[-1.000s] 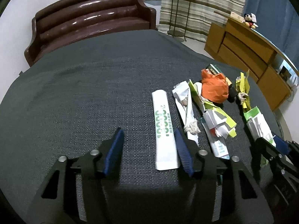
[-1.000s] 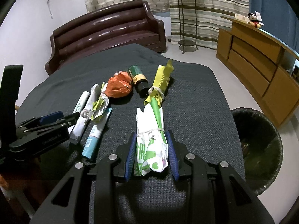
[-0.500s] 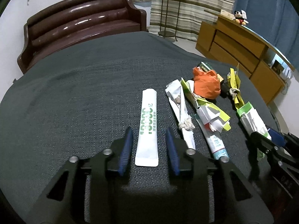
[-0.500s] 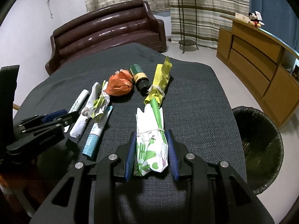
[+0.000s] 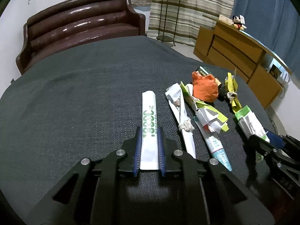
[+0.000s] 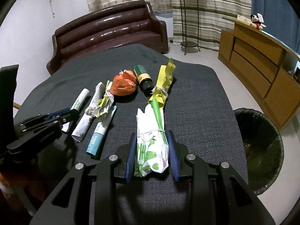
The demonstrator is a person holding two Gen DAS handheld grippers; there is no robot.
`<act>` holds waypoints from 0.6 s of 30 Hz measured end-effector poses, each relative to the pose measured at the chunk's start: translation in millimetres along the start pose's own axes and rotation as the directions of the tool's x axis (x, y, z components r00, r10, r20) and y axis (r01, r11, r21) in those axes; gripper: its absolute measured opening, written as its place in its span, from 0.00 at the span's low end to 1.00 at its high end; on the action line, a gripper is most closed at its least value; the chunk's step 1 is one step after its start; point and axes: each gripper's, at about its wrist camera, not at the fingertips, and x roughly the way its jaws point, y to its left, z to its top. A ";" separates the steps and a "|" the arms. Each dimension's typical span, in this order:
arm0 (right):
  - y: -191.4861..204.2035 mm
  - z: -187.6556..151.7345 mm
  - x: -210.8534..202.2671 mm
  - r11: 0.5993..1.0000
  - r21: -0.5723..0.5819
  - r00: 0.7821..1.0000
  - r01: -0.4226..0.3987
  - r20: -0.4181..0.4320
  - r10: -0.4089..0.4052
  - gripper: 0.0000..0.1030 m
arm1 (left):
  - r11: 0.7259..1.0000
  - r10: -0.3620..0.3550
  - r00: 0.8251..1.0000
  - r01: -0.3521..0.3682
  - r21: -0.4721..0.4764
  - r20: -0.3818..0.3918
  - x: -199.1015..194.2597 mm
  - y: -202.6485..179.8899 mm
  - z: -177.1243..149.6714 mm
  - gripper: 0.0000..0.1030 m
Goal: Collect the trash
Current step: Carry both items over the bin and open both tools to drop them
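Note:
A white paper tube with green print [image 5: 149, 108] lies on the dark cloth-covered table [image 5: 75, 97]. My left gripper [image 5: 149, 131] is closing on its near end, and both blue pads touch its sides. In the right wrist view the same tube [image 6: 80, 99] runs into my left gripper [image 6: 70, 113]. My right gripper [image 6: 151, 136] is shut on a white and green paper bundle tied with string [image 6: 151, 150], which rests on the table. That bundle [image 5: 249, 120] and my right gripper [image 5: 262, 137] also show at the right of the left wrist view.
Between the grippers lie a tied white paper roll [image 6: 88, 116], a teal-tipped tube [image 6: 99, 133], crumpled paper, an orange bag [image 6: 123, 85], a dark bottle [image 6: 143, 78] and a yellow tied wrapper [image 6: 164, 82]. A black-lined bin [image 6: 260, 150] stands on the floor right of the table. A sofa [image 6: 108, 30] and a wooden cabinet [image 6: 262, 60] stand behind.
My left gripper has shifted right over the white tube and its jaws have narrowed from wide apart to touching the tube. The right gripper and its bundle have stayed put.

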 end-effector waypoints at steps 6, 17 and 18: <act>-1.1 0.5 -9.6 1.000 0.004 1.000 0.005 0.024 -0.005 0.32 | 1.000 -0.016 0.999 0.016 -0.009 0.031 -21.3 0.4 -9.9 0.16; -43.1 6.9 -37.1 0.995 0.053 0.992 0.079 0.091 -0.084 0.32 | 0.995 -0.096 0.988 0.094 0.029 0.117 -56.4 -40.7 -3.6 0.16; -47.4 6.7 -38.9 0.995 0.058 0.991 0.087 0.095 -0.092 0.32 | 0.994 -0.108 0.987 0.104 0.036 0.122 -57.4 -48.8 -1.8 0.16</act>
